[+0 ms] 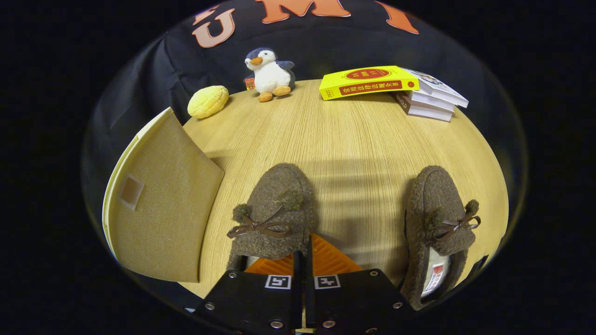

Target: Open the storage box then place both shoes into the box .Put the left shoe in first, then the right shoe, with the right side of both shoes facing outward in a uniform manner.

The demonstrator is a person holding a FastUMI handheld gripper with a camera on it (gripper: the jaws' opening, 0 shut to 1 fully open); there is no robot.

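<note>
Tongs [303,260] closed, gripping nothing, hover at the left shoe's [274,218] heel; right shoe [437,223] lies at two o'clock, storage box [158,200] at ten, on the surface [354,139].

Brown fuzzy shoes [274,218]; beige storage box [158,204]; yellow book [368,81].

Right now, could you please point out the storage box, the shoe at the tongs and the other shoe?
Storage box [163,209]: gripper view, its woven front face.
Shoe at the tongs [279,204]: gripper view, its toe top, above the bow.
Other shoe [437,195]: gripper view, its toe top.
</note>
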